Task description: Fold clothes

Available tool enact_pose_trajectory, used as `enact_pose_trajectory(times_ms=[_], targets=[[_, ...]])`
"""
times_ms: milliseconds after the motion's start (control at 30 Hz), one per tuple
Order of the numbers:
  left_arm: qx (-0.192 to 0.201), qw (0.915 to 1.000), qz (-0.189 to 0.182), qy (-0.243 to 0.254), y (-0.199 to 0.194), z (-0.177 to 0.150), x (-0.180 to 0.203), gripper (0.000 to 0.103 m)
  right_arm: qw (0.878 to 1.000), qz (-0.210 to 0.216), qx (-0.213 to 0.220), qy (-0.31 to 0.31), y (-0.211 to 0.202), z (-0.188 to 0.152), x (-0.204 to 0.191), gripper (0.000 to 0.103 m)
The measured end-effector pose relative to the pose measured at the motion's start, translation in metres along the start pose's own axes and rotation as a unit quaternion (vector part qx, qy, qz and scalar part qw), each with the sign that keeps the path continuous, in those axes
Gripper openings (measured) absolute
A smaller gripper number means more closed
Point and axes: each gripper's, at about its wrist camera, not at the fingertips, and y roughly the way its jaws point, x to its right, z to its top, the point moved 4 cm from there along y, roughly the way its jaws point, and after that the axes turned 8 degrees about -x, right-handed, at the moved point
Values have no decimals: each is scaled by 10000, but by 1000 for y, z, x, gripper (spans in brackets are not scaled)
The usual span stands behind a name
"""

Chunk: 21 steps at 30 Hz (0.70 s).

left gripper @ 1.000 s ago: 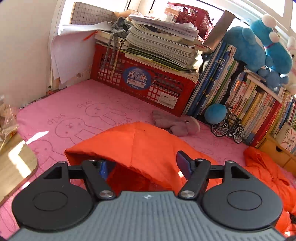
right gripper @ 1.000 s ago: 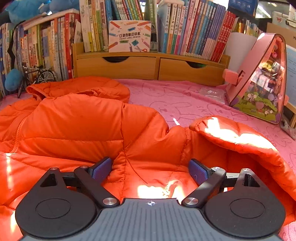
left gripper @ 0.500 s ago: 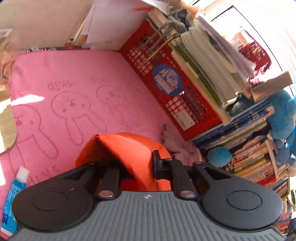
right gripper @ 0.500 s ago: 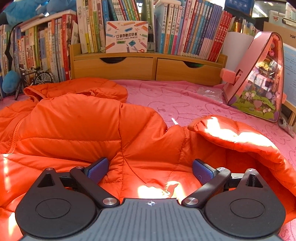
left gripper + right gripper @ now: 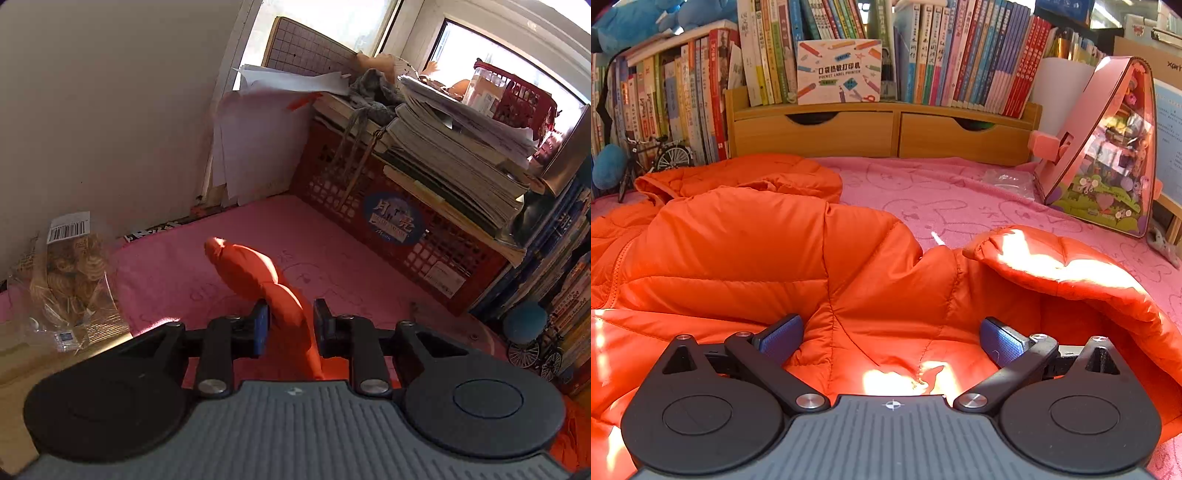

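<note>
Pink bunny-print blanket (image 5: 960,192) w/ bookshelf (image 5: 886,125) behind.

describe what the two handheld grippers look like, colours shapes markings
Both match. The left gripper has a grey ribbed body with a small round emblem, two black round housings with raised discs, black linkage bars on silver pivot screws, and blue textured pads on the jaws. The right gripper has the same grey ribbed body, black discs, silver screws and blue pads. No cables, hands or sleeves show.
</note>
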Motion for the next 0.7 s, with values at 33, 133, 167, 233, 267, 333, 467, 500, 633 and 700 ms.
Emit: enact_pose_trajectory(times_ms=[33, 133, 167, 233, 267, 333, 467, 500, 633, 700], targets=[[48, 9997, 154, 205, -3, -5, 2, 28, 10000, 0, 0, 2, 0, 0, 0, 103], [268, 9954, 474, 782, -18, -15, 14, 34, 10000, 0, -3, 9, 0, 0, -1, 103], [408, 9936, 433, 959, -28, -17, 22, 35, 10000, 3, -4, 11, 0, 0, -1, 103], [681, 9886, 204, 1325, -51, -23, 40, 43, 10000, 7, -4, 9, 0, 0, 0, 103], [784, 9853, -20, 1520, -64, -28, 52, 44, 10000, 9, -4, 7, 0, 0, 0, 103], [887, 9748, -666, 1936, -86, -43, 81, 47, 10000, 19, -2, -6, 0, 1, 1, 103], [424, 9390, -2189, 2620, -109, -103, 149, 54, 10000, 41, 58, -36, -2, 1, 1, 103], [239, 9287, -2462, 2762, -110, -122, 165, 54, 9999, 76, 95, -52, -4, 1, 0, 103], [-430, 8989, -2894, 3260, -94, -188, 222, 54, 9955, 909, 268, -53, -28, -2, -8, 99], [-620, 8922, -2757, 3524, -81, -213, 239, 54, 9889, 1436, 349, -116, -44, -6, -14, 98]])
